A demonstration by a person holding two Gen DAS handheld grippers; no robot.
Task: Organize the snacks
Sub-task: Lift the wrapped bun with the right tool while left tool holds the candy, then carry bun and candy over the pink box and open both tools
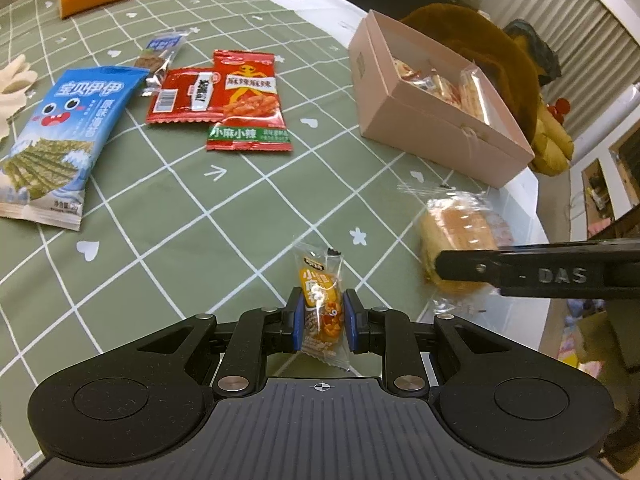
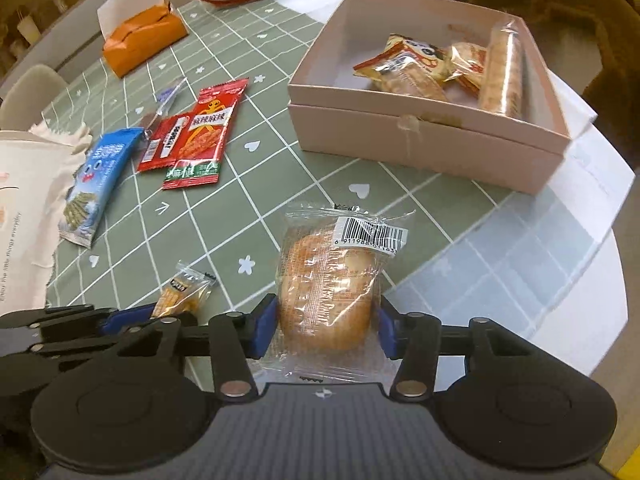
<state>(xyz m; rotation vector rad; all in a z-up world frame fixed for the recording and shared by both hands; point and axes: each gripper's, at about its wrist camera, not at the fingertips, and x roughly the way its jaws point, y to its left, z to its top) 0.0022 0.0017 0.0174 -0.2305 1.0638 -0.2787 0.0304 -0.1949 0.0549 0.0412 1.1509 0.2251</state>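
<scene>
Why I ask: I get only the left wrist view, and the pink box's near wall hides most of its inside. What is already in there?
Observer: The right wrist view looks down into the pink box. A panda-print packet, an orange packet and a long clear cracker sleeve crowd its right side.
Operator: Any free room?
Observer: Yes, the left part of its floor is bare.
Operator: Do the right tongs have the bread? I see just one finger from the side.
Observer: The right tongs straddle the wrapped bread, with a blue pad against each side of it.
</scene>
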